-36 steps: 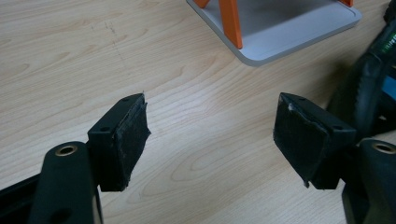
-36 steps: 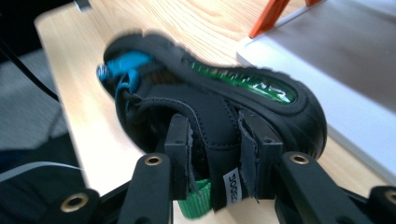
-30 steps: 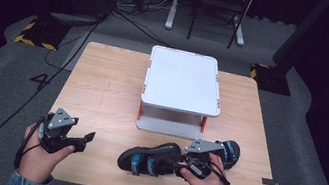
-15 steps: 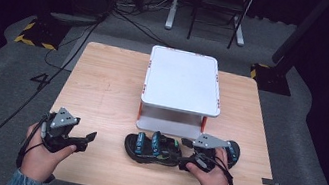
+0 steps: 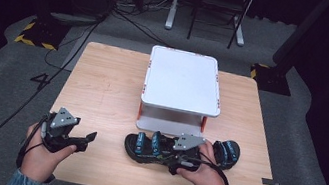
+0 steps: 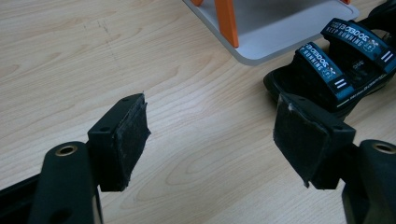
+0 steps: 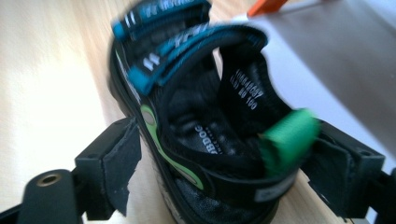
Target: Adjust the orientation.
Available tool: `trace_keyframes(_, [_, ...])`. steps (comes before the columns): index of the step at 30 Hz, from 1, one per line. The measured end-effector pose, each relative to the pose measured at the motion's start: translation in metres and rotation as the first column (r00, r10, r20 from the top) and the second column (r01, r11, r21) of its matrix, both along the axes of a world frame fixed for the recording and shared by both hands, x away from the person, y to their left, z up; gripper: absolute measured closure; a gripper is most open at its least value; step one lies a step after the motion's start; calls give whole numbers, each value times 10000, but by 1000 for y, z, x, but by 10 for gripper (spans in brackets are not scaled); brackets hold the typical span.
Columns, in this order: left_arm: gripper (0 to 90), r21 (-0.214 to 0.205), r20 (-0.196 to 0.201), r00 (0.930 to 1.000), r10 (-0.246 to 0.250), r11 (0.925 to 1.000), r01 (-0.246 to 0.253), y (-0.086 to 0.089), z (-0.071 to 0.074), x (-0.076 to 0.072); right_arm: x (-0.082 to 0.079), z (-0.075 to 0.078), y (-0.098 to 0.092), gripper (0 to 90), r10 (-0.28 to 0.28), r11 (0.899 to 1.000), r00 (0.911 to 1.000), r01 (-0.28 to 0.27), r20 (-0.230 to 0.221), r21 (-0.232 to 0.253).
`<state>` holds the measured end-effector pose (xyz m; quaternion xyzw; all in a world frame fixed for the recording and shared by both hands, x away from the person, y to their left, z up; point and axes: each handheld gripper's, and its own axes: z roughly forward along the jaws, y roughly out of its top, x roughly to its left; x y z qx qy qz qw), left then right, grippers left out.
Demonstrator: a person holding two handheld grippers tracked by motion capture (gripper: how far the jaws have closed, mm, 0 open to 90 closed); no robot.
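A black sandal with blue straps lies flat on the wooden table, just in front of the white shelf. My right gripper is at its heel. In the right gripper view the sandal has its heel and green pull tab between the jaws of the right gripper, which have just been opening; the pads stand apart from it. A second matching sandal lies to the right, behind the right hand. My left gripper rests open over bare wood at the front left, as the left gripper view confirms, with the sandal off to its right.
The white two-tier shelf has orange legs and stands mid-table; its lower tray lies right beside the sandal. Bare wood spreads left of the shelf. Cables and a chair stand on the floor beyond the far edge.
The sandal, held tilted above the front of the table a second ago, now lies flat before the shelf. The right hand came down with it, and the left hand stayed put.
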<state>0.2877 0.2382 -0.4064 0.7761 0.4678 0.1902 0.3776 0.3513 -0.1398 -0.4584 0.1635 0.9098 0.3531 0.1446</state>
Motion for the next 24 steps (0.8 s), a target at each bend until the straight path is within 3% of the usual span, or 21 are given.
trace_keyframes(2, [268, -45, -2, 10000, 49, 10000, -49, 1, -1, 0, -2, 0, 1, 326, 15, 9995, 9995, -5, 301, -331])
trace_keyframes(3, [268, -25, 1, 10000, 50, 10000, -50, 1, 0, 0, -4, 3, 0, 423, 15, 9993, 9997, -6, 240, -368])
trace_keyframes(4, [268, -34, 4, 10000, 54, 10000, -54, 0, -1, 0, -6, 8, -2, 574, 88, 9994, 9999, -85, 89, -332])
trace_keyframes(6, [268, -27, 25, 10000, 26, 10000, -26, -1, 0, 1, -9, 11, -4, 663, 224, 9996, 9988, -232, -440, -189])
trace_keyframes(11, [268, -65, 18, 10000, -4, 10000, 4, -2, 0, 2, -19, 18, 0, 739, 90, 9996, 9957, -115, -924, -269])
trace_keyframes(14, [268, -57, -7, 10000, -29, 10000, 29, -2, 0, 4, -22, 21, 1, 754, -152, 9998, 9927, 168, -1199, 121])
trace_keyframes(17, [268, -113, 16, 10000, -96, 9999, 96, -3, 0, 6, -26, 23, 0, 756, -520, 9968, 9916, 587, -1187, 539])
trace_keyframes(20, [268, -123, -3, 9998, -177, 9998, 177, -5, -1, 8, -28, 29, -4, 755, -1188, 9887, 9897, 1253, -802, 821])
trace_keyframes(24, [268, -133, -16, 9999, -158, 9998, 158, -6, -1, 11, -27, 35, -16, 753, -2196, 9657, 9736, 2261, -630, 1275])
